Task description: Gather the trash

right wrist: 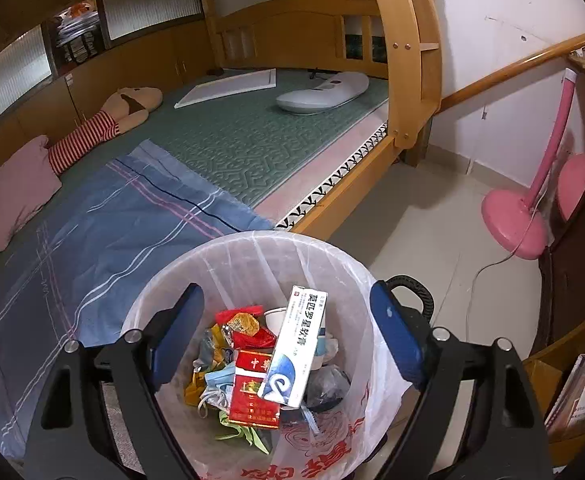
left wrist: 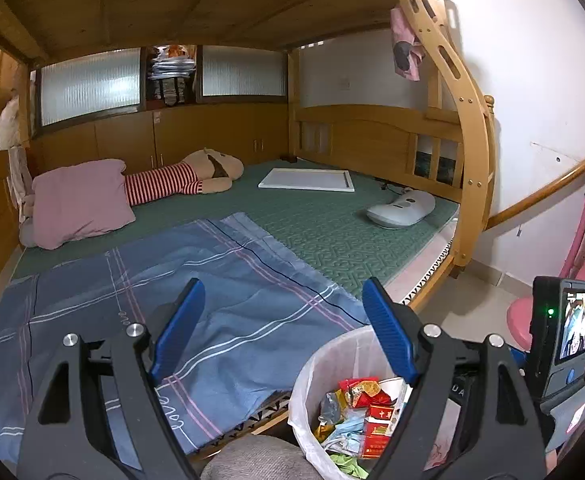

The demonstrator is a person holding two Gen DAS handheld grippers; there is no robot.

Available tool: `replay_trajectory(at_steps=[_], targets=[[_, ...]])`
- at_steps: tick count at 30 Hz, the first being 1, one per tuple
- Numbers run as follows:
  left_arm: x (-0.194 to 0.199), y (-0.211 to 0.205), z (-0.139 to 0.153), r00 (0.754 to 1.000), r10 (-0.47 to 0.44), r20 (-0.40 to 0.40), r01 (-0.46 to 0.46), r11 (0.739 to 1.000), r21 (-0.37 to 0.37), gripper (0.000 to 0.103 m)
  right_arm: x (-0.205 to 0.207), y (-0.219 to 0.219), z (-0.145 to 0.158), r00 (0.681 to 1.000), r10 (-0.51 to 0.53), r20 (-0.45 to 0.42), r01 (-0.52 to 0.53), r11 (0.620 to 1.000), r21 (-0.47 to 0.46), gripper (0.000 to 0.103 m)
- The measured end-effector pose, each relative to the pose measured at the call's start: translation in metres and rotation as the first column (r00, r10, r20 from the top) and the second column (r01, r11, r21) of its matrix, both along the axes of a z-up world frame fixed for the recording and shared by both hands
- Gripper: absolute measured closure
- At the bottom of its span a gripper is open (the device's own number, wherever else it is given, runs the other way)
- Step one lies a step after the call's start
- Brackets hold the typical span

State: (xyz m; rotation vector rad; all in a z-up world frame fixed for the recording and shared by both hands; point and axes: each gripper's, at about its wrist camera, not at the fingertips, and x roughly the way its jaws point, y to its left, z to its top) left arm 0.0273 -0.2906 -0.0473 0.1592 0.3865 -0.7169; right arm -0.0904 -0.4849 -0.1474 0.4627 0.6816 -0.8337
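Observation:
A bin lined with a white plastic bag [right wrist: 252,256] stands on the floor beside the bed; it also shows in the left wrist view [left wrist: 332,356]. Inside lie a white and blue medicine box [right wrist: 296,344], a red cigarette pack [right wrist: 252,392], red wrappers [right wrist: 244,320] and a blue mask [right wrist: 216,380]. My right gripper [right wrist: 288,332] is open and empty, right above the bin's mouth. My left gripper [left wrist: 284,328] is open and empty, above the blue blanket [left wrist: 212,280] at the bed's edge, left of the bin. The right gripper's body with its small screen [left wrist: 572,328] shows at right.
The wooden bunk bed [left wrist: 468,152] holds a pink pillow [left wrist: 80,200], a plush toy [left wrist: 196,172], a white board [left wrist: 308,180] and a white device [left wrist: 404,208] on a green mat. A pink fan stand [right wrist: 516,224] and its cord are on the tiled floor at right.

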Motion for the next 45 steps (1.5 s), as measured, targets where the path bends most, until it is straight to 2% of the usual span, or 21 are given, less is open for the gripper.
replay_trajectory(at_steps=[9,20,25,28,31,40,45], targets=[[0.008,0.012,0.000,0.999,0.048,-0.003,-0.048,0.999,-0.008,0.021,-0.001,0.016,0.023,0.999,0.010,0.043,-0.007,0.997,-0.074,0.019],[0.037,0.042,0.000,0.986,0.165,-0.030,-0.166,0.986,-0.023,0.018,0.015,0.059,0.059,0.988,0.105,0.109,-0.083,0.979,-0.188,0.011],[0.050,0.061,-0.001,0.977,0.208,-0.035,-0.209,0.978,-0.016,0.014,0.025,0.074,0.068,0.978,0.162,0.130,-0.135,0.972,-0.194,0.008],[0.057,0.072,0.001,0.971,0.239,-0.014,-0.239,0.971,-0.005,0.006,0.030,0.084,0.072,0.973,0.194,0.127,-0.164,0.963,-0.212,0.008],[0.063,0.085,0.007,0.957,0.289,0.009,-0.289,0.957,-0.012,0.003,0.033,0.094,0.077,0.965,0.225,0.138,-0.191,0.956,-0.224,0.008],[0.066,0.118,0.033,0.928,0.365,0.077,-0.363,0.931,-0.037,0.003,0.040,0.120,0.096,0.938,0.304,0.167,-0.254,0.930,-0.267,0.008],[0.050,0.124,0.044,0.937,0.335,0.104,-0.332,0.942,-0.043,0.003,0.027,0.127,0.098,0.942,0.277,0.187,-0.223,0.937,-0.269,0.008]])
